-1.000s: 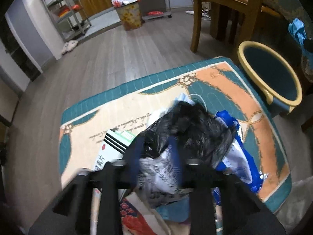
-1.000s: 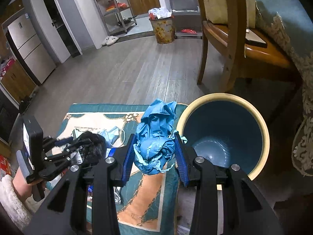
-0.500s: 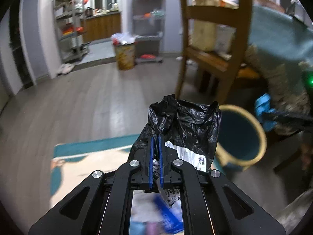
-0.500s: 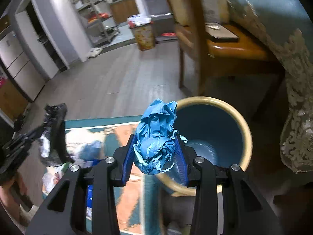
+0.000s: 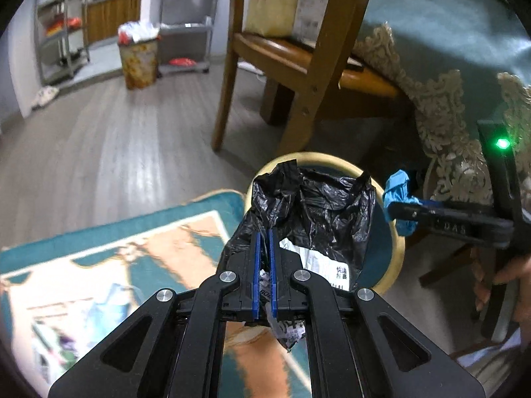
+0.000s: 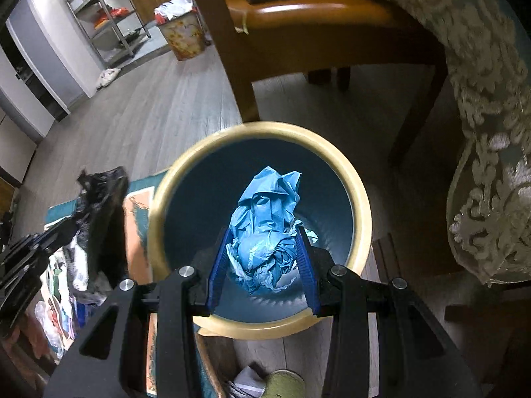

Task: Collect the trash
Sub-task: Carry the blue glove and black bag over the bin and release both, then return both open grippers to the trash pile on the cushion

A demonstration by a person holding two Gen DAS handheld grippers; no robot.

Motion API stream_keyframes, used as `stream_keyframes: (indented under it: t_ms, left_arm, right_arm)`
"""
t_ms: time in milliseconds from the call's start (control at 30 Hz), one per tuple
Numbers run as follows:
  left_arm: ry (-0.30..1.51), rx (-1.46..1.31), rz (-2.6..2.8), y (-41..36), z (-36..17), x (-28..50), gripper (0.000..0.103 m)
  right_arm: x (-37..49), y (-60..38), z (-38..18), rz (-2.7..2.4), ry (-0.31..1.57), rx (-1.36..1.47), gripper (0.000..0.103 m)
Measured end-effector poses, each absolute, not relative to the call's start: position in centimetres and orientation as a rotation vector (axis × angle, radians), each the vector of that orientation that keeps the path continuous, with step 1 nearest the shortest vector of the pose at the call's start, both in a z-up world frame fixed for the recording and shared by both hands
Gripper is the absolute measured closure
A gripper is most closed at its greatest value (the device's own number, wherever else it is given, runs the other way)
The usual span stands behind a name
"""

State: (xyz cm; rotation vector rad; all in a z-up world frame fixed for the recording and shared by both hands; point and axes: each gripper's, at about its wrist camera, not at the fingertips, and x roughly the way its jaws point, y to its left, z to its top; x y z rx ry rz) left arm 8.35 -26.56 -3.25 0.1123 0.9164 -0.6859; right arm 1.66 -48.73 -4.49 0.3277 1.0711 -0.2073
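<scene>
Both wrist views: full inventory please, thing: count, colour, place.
bin: 1, teal with cream rim, floor beside rug
blue wad: 1, blue, over the bin opening
black bag: 1, black, near the bin's rim
rug: 1, teal and orange, floor
loose litter: several, mixed, on rug
chair: 1, wooden, behind bin
far bin: 1, yellowish, overfull, by shelves
left gripper: shut on black bag
right gripper: shut on blue wad

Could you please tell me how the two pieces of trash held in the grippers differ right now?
The black plastic bag is dark and glossy; the blue crumpled paper is matte. The left gripper pinches the bag nearly shut; the right gripper spans the paper wide. Both hang over the bin.
</scene>
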Motion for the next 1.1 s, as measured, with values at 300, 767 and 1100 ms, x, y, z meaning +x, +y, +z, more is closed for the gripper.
stream_keyframes:
  t_ms: [300,767,1100]
  left_arm:
    - [0.896,0.151,-0.692,-29.7,-5.3,8.3,0.097]
    - [0.857,0.114,-0.662,-28.0,-4.3,8.8,0.072]
    - [0.788,0.089,-0.613,-22.3,-0.7,7.5,0.039]
  right_arm:
    - [1.4,-49.6,-5.5,-0.188,1.082,0.369,0.065]
    - [1.5,-49.0,-3.9,-0.193,1.005,0.363,0.029]
    - [1.9,-46.8,-1.8,-0.176,0.952,0.328,0.017]
